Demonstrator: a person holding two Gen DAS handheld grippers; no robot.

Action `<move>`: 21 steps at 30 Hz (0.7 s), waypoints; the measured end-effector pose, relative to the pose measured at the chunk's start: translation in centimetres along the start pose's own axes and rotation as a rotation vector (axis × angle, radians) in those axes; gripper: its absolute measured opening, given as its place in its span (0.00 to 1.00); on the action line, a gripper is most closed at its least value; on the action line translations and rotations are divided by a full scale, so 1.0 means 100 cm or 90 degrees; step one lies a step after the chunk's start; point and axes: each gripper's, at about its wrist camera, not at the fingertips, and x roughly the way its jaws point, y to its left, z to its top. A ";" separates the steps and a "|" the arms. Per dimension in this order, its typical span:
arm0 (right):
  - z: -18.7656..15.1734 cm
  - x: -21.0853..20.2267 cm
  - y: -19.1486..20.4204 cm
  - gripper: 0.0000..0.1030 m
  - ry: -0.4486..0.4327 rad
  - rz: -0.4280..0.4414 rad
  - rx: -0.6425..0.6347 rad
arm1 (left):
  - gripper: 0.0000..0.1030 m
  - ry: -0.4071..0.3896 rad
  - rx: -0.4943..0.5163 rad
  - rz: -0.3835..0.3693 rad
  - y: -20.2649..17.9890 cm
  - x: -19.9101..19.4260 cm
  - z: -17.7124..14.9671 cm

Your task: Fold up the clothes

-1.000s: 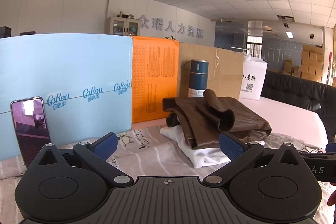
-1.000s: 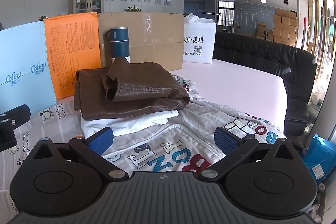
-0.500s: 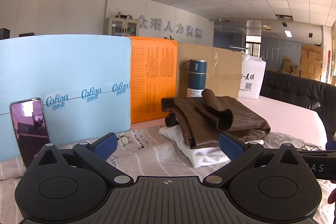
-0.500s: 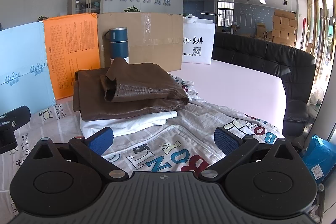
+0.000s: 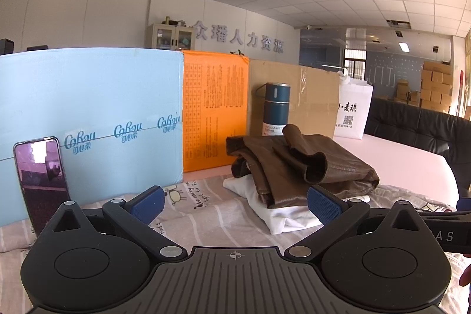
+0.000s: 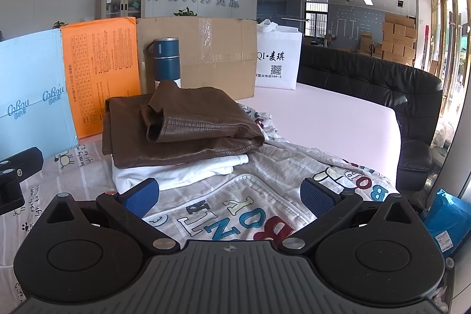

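A folded brown leather jacket lies on top of a folded white garment on the table. A white zip-up garment with coloured letters is spread flat in front of the pile in the right wrist view. My left gripper is open and empty, above the printed cloth to the left of the pile. My right gripper is open and empty, just above the lettered garment in front of the pile.
A phone stands at the left against a blue board. An orange board, a cardboard box, a dark blue flask and a white bag stand behind. A black sofa is at right.
Both grippers have drifted slightly; the pile sits a little lower in the left view. Both stay open and empty.
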 end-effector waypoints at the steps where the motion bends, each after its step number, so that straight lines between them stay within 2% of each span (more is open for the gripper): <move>1: 0.000 0.000 0.000 1.00 0.000 0.000 0.000 | 1.00 0.000 0.000 0.000 0.000 0.000 0.000; 21: -0.002 0.002 0.002 1.00 0.006 -0.003 -0.006 | 1.00 0.002 0.000 0.001 0.000 0.000 0.000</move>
